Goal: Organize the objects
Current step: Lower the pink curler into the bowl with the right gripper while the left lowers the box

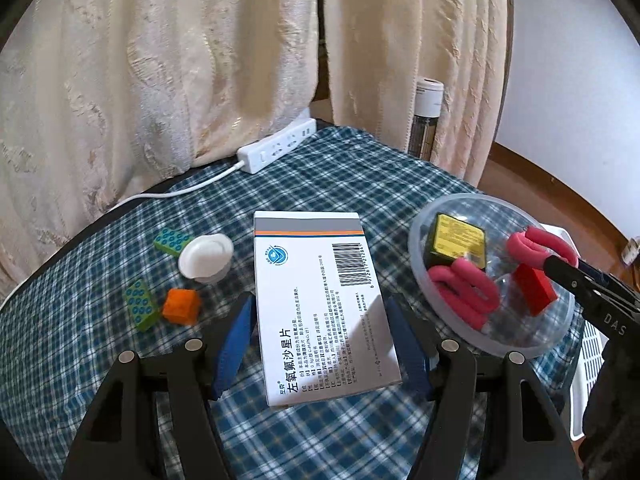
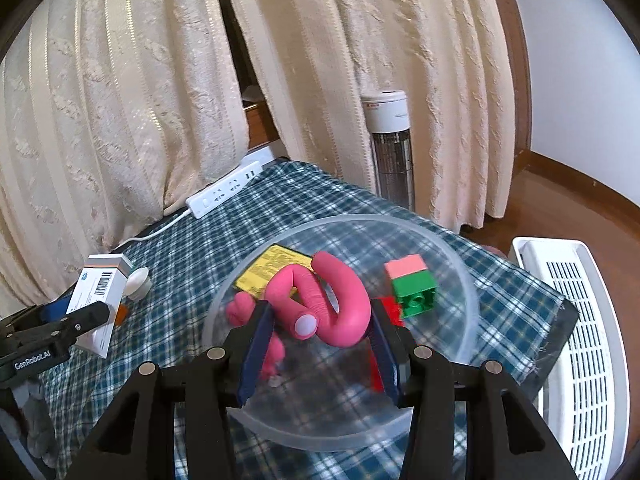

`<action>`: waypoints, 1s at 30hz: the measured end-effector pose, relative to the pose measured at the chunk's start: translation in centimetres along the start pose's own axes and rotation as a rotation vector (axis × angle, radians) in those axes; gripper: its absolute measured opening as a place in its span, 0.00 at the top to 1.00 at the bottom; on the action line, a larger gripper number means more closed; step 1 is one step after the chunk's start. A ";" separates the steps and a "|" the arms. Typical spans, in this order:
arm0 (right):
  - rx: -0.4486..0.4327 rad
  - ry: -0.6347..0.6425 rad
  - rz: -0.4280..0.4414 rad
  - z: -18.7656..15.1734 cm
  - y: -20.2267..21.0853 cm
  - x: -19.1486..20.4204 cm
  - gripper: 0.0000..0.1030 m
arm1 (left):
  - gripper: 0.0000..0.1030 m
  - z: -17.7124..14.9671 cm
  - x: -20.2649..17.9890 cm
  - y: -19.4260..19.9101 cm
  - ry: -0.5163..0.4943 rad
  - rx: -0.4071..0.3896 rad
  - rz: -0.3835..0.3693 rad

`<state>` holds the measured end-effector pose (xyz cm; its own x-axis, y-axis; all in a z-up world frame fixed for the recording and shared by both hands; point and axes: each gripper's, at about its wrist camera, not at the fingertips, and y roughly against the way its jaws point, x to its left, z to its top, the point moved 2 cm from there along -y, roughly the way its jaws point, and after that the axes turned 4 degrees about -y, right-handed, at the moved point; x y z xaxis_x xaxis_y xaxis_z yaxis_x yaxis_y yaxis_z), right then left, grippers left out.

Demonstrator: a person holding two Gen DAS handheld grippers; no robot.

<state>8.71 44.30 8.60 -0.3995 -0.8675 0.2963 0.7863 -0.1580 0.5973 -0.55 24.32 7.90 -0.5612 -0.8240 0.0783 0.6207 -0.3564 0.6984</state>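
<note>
We grip the white medicine box (image 1: 320,312) between the blue pads of our left gripper (image 1: 320,312), lifted above the checked tablecloth (image 1: 100,344). Our right gripper (image 2: 320,330) clamps the pink bent tube (image 2: 344,304) over the clear bowl (image 2: 460,276), with a yellow-labelled box (image 2: 272,270) and pink-and-green brick (image 2: 412,286) lying farther inside.

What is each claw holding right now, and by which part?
Left claw: the white medicine box, gripped across its long sides near the near end. Right claw: the pink bendy tube, by its curved loop over the clear bowl.
</note>
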 end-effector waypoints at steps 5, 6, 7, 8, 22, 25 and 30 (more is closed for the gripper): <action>0.002 -0.012 0.003 0.2 -0.2 -1.2 0.51 | 0.34 0.6 -2.2 -0.6 -0.024 0.005 -0.009; 0.002 -0.012 0.004 0.3 -0.3 -1.4 0.51 | 0.34 0.7 -2.6 -0.8 -0.030 0.006 -0.011; 0.000 -0.011 0.001 0.3 -0.3 -1.6 0.51 | 0.34 0.7 -2.9 -0.8 -0.034 0.007 -0.012; -0.002 -0.010 0.000 0.4 -0.3 -1.8 0.51 | 0.34 0.8 -3.3 -0.9 -0.040 0.008 -0.013; -0.006 -0.018 0.028 1.0 -1.2 -3.4 0.51 | 0.34 2.2 -7.0 -2.9 -0.095 0.032 -0.031; -0.006 -0.021 0.035 1.1 -1.4 -3.6 0.51 | 0.34 2.4 -7.5 -3.3 -0.103 0.038 -0.035; -0.010 -0.015 0.038 1.4 -1.8 -3.6 0.50 | 0.34 2.6 -8.3 -3.9 -0.114 0.047 -0.045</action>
<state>8.11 48.38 7.50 -0.3760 -0.8660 0.3295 0.8057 -0.1300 0.5779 0.28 33.70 6.42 -0.6480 -0.7514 0.1244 0.5685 -0.3684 0.7356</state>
